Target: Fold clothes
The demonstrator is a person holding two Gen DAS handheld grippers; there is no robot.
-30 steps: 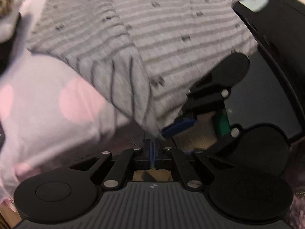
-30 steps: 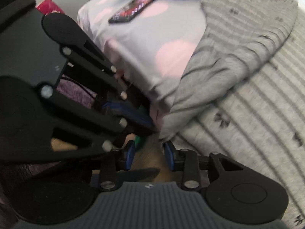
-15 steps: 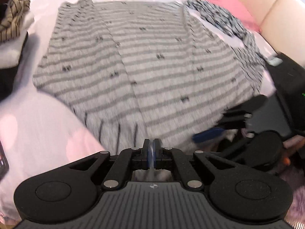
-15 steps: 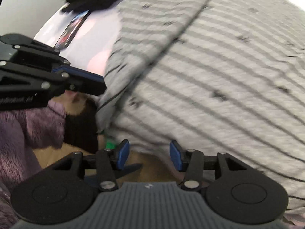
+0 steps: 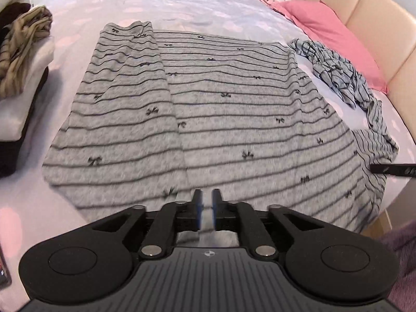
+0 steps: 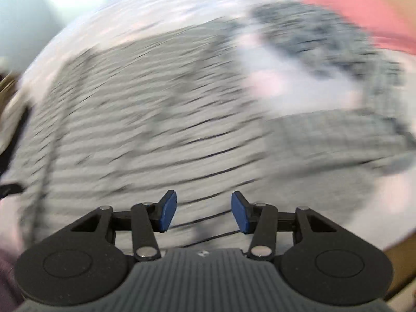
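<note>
A grey striped garment with small black bows lies spread flat on the bed, its left part folded inward along a lengthwise crease. My left gripper hovers over the garment's near hem. Its jaws are opening, a narrow gap shows between the blue pads, and they press on nothing. In the blurred right wrist view, the right gripper stands open above the same garment with nothing between its fingers. A black finger of the right gripper pokes in at the right edge of the left wrist view.
The bed sheet is white with pale pink blotches. A pile of clothes sits at the left. A crumpled checked garment and a pink pillow lie at the right, by the beige headboard.
Both grippers have lifted and pulled back from the bed's near edge, so the whole garment shows. The left jaws went from shut to slightly apart. The right gripper swung away to the right.
</note>
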